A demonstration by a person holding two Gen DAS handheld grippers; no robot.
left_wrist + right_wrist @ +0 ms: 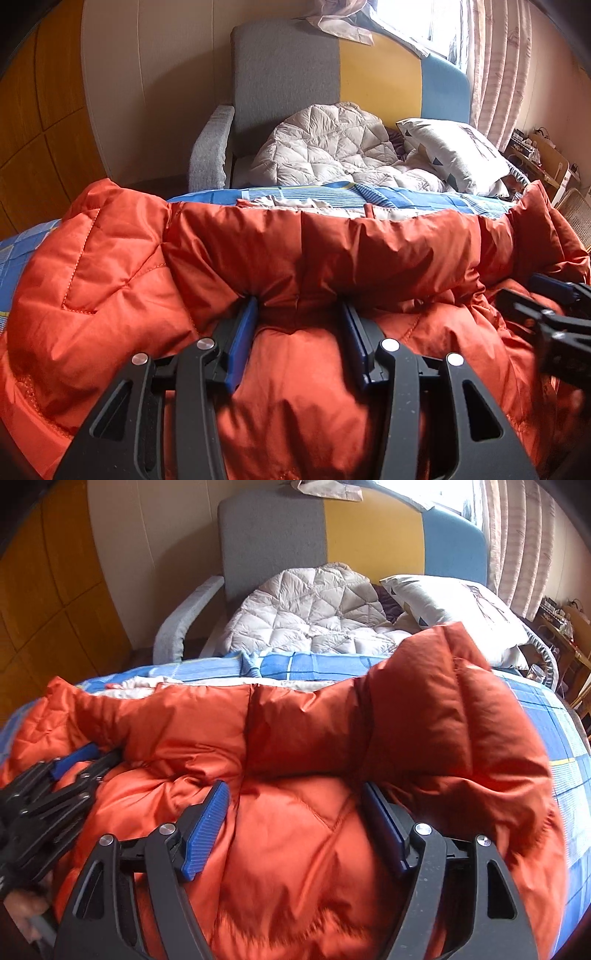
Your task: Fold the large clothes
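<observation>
Left tongs (299,306) pinch a puffy fold of the orange down jacket (332,251) spread on the bed (406,195), right tongs (295,794) gape beside them, empty; light, slick, springy stuff, best gripped at seams.

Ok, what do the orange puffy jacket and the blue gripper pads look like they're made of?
Orange puffy jacket: thin woven synthetic shell, probably nylon or polyester, with a slight sheen, stitched quilting lines and padded bulges suggesting down or fibre fill. Blue gripper pads: matte moulded plastic or rubber with fine ridges; which one is unclear.
</observation>
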